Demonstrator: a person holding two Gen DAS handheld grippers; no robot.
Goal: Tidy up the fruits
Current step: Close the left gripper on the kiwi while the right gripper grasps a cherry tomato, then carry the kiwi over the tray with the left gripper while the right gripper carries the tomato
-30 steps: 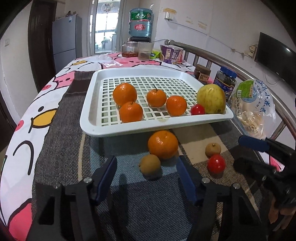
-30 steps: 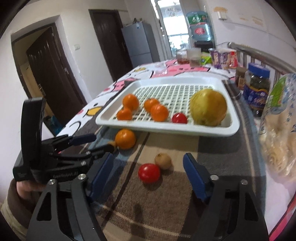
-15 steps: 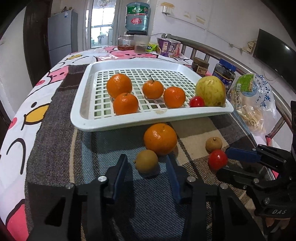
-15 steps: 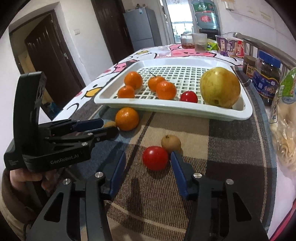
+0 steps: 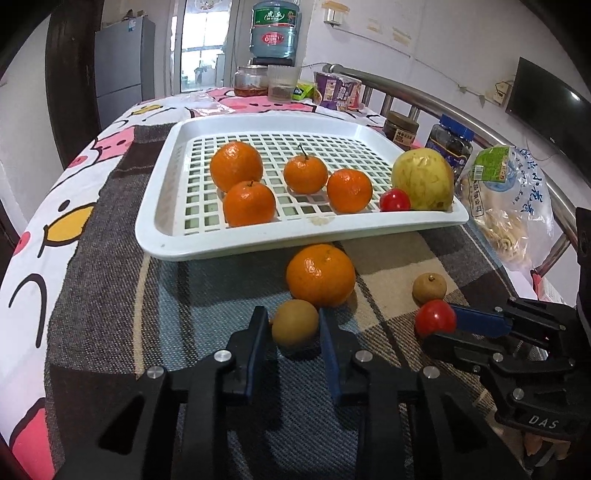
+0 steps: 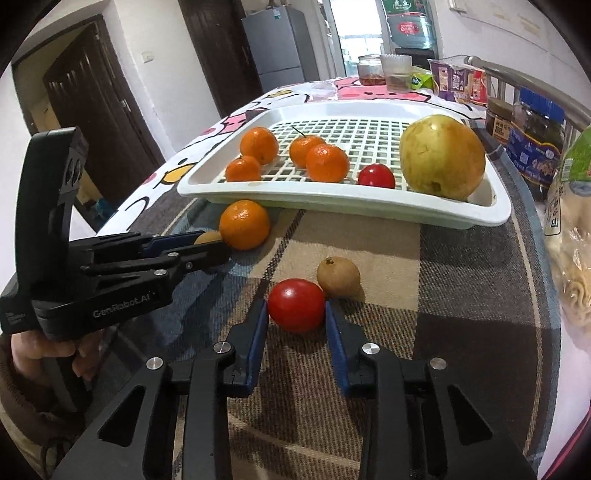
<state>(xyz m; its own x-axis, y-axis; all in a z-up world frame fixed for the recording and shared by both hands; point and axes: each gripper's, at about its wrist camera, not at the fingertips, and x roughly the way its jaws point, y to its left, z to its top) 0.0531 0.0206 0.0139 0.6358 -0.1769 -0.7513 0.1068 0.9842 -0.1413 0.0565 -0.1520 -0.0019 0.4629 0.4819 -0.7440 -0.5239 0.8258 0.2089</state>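
Observation:
A white slotted tray (image 5: 236, 245) holds several oranges, a small red tomato (image 5: 394, 200) and a yellow pear (image 5: 423, 179). On the cloth in front lie an orange (image 5: 320, 275), a brown longan (image 5: 429, 286), a second brown fruit (image 5: 294, 323) and a red tomato (image 6: 296, 305). My left gripper (image 5: 293, 326) has closed around the second brown fruit, pads touching its sides. My right gripper (image 6: 296, 314) has closed around the red tomato on the cloth, pads touching its sides. Both fruits rest on the table.
Jars (image 5: 448, 142), a bag of noodles (image 5: 511, 206) and a metal rail (image 5: 424, 96) line the right edge. Snack packs, cups and a water bottle (image 5: 274, 27) stand behind the tray. The table edge drops off at left.
Both grippers moved forward and their jaws narrowed from wide open until they met the brown fruit and the red tomato. The fruits have not moved.

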